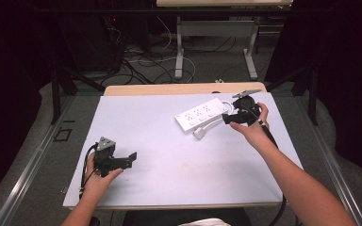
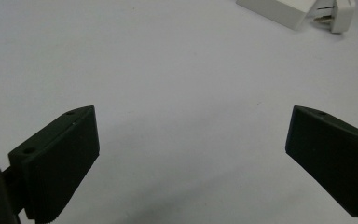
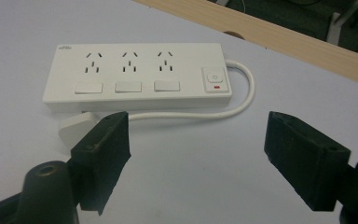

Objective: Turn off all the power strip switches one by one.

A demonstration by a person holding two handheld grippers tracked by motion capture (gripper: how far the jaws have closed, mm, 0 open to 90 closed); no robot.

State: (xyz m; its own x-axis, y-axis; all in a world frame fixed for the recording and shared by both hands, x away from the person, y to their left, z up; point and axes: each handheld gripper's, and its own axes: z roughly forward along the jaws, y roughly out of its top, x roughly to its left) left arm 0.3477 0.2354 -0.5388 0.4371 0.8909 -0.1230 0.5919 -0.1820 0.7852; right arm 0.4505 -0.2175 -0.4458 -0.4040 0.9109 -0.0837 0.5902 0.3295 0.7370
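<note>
A: Two grippers are working over the bench, and the right gripper (image 1: 227,118) is hovering near the far right corner with its jaws standing apart and nothing between them.

B: Where is the power strip (image 1: 202,114) lying?

A: It is resting flat on the white bench top (image 1: 169,155), toward the far edge and right of centre, just beside the right gripper and on its left in the high view. Its long axis is running slantwise, from the nearer left end up to the farther right end by the switch. In the right gripper view the strip (image 3: 137,74) is sitting ahead of the jaws and slightly left, with its cord (image 3: 191,114) looping back along the near side to the plug (image 3: 74,127), which is lying just in front of the left-hand jaw.

B: And the left gripper (image 1: 131,158)?

A: It is resting near the front left corner, well apart from the strip, jaws spread and empty. The right hand (image 1: 250,123) is plainly the nearer one, so I judge the plug to be its likely target.
</note>
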